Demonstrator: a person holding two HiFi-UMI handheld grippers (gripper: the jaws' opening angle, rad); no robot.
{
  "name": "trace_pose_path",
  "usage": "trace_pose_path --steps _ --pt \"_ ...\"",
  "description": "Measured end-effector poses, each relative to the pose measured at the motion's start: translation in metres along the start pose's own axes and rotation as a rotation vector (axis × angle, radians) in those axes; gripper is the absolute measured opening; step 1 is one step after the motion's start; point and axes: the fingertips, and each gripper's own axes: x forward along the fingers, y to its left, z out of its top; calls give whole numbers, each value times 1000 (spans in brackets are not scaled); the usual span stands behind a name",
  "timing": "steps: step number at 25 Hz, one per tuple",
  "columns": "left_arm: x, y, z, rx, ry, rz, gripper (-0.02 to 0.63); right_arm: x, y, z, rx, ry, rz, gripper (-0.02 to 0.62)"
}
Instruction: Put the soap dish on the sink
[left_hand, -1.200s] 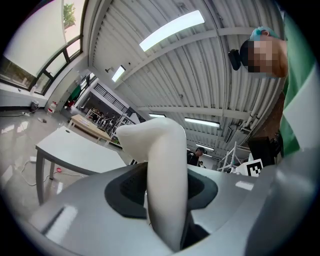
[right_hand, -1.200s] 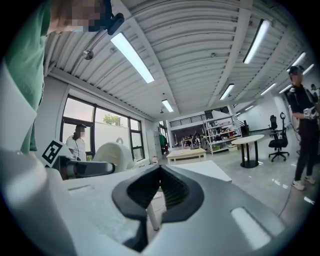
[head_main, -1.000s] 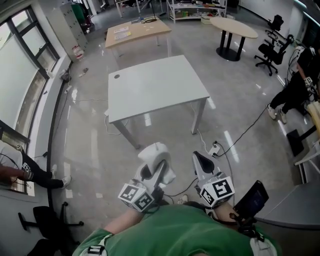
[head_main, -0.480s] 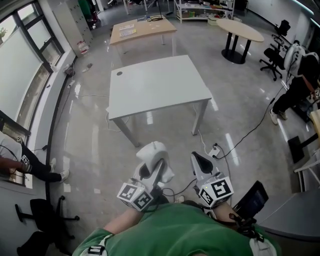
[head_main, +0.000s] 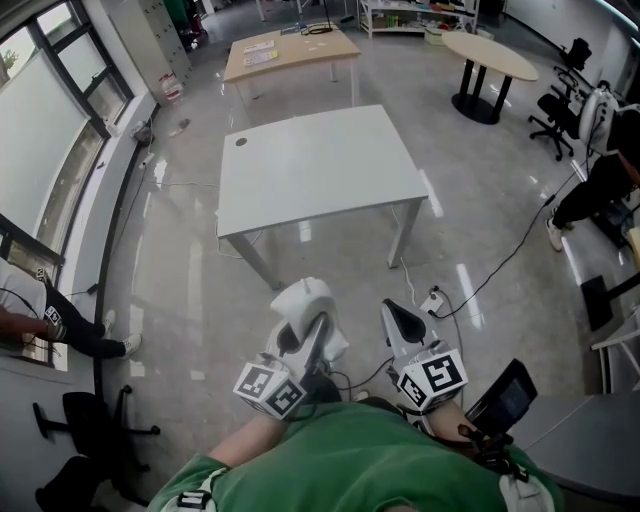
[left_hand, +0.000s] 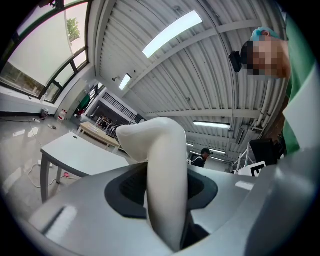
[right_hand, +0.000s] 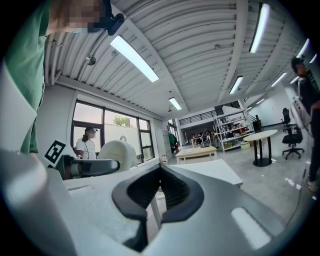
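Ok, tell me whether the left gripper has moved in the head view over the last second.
No clear move: the left gripper, shut on the soap dish, sits just as near the front leg of the white table as before.

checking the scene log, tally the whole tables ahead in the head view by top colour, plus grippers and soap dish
white table: 1
wood-coloured tables: 2, rectangular table, oval table
grippers: 2, left gripper, right gripper
soap dish: 1
total: 6
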Motion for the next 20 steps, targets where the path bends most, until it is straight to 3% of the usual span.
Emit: trace_pose_path --steps 12,20 --pt "63 59 16 -31 -6 -37 155 78 -31 0 -14 25 -23 2" --pt "114 118 55 -29 -9 -103 155 158 -44 22 -37 19 -62 2"
